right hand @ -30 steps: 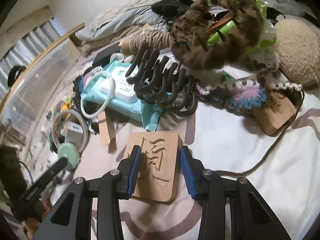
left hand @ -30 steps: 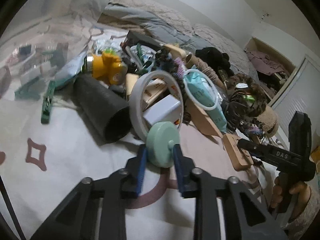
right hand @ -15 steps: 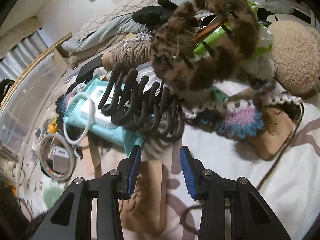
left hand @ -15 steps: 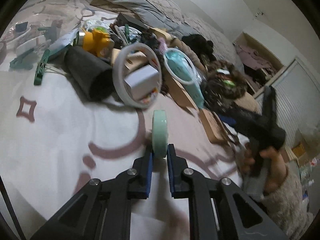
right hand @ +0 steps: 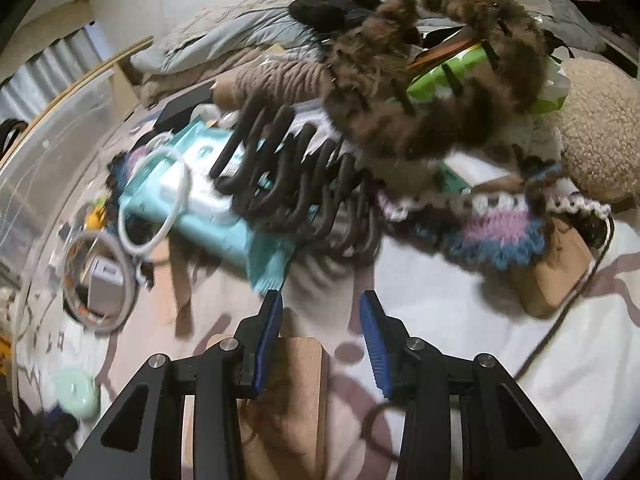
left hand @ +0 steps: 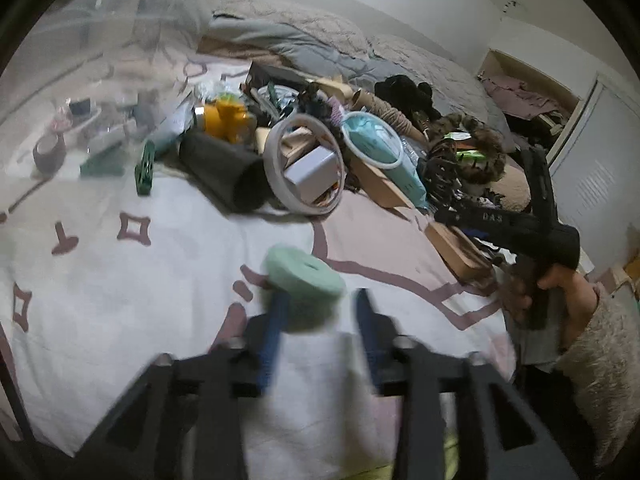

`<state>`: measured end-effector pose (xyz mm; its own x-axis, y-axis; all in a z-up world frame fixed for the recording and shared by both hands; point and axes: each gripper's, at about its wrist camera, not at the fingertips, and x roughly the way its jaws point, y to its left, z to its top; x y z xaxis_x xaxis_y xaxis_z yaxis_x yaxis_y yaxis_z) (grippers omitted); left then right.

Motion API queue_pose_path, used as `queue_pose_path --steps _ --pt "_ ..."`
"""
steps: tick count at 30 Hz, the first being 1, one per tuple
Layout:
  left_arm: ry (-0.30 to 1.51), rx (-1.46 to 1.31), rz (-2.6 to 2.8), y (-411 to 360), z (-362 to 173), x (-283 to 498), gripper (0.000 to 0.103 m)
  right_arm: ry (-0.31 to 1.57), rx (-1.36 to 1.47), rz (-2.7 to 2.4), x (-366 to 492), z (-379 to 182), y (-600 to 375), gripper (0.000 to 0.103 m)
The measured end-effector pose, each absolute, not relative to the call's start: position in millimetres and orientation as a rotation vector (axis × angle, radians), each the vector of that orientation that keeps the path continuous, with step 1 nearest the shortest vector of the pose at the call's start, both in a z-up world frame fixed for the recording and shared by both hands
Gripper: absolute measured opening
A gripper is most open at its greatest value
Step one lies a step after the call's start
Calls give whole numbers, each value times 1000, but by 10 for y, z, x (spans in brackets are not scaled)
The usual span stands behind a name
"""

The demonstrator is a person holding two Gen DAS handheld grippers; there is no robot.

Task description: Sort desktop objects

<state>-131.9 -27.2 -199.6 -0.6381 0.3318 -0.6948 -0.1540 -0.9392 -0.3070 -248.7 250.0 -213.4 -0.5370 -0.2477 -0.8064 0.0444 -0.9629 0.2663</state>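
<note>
My left gripper (left hand: 320, 312) is open; a round mint-green disc (left hand: 302, 276) lies flat on the white patterned cloth (left hand: 140, 292) just in front of its left finger. The disc also shows at the lower left of the right wrist view (right hand: 78, 394). My right gripper (right hand: 320, 320) is open and empty above a carved wooden plaque (right hand: 296, 392), with a black claw hair clip (right hand: 296, 184) and a furry brown clip (right hand: 432, 80) ahead of it. The right gripper also shows in the left wrist view (left hand: 516, 220), held by a hand.
A heap of clutter lies ahead: a tape ring (left hand: 304, 168) around a white box, a black tube (left hand: 224, 168), a yellow toy (left hand: 226, 118), a teal wipes pack (right hand: 208, 196), a crochet piece (right hand: 496, 236), another wooden block (right hand: 560, 264). A clear bin (left hand: 80, 60) stands at the left.
My left gripper opened and let go of the green disc, which now lies flat on the cloth. My right gripper moved forward over the wooden plaque toward the hair clips.
</note>
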Motion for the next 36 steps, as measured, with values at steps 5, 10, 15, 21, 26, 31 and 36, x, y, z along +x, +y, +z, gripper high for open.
queue_pose_path --steps 5,10,15,21,26,31,36 --pt "-155 -1150 2692 -179 -1999 -1302 60 -409 1395 -2572 -2410 -2101 2543 41" --pt "-79 -1140 2747 -166 -2034 -1379 63 -510 1370 -2568 -2276 -2025 2645 41" --pt "-82 -1128 2749 -172 -2061 -1488 63 -544 1321 -2602 -2072 -1906 2640 41" --pt "-155 -1175 2707 -194 -2125 -1578 63 -460 1122 -2702 -1717 -1661 2522 86" --pt "-205 -1171 2699 -234 -2121 -1565 63 -263 1151 -2690 -1577 -1680 2212 86" --pt "-237 -1172 2697 -274 -2117 -1557 63 -77 1307 -2668 -1604 -1852 2041 86" --pt "-245 -1172 2697 -276 -2120 -1559 65 -116 1474 -2729 -1676 -1998 2231 89"
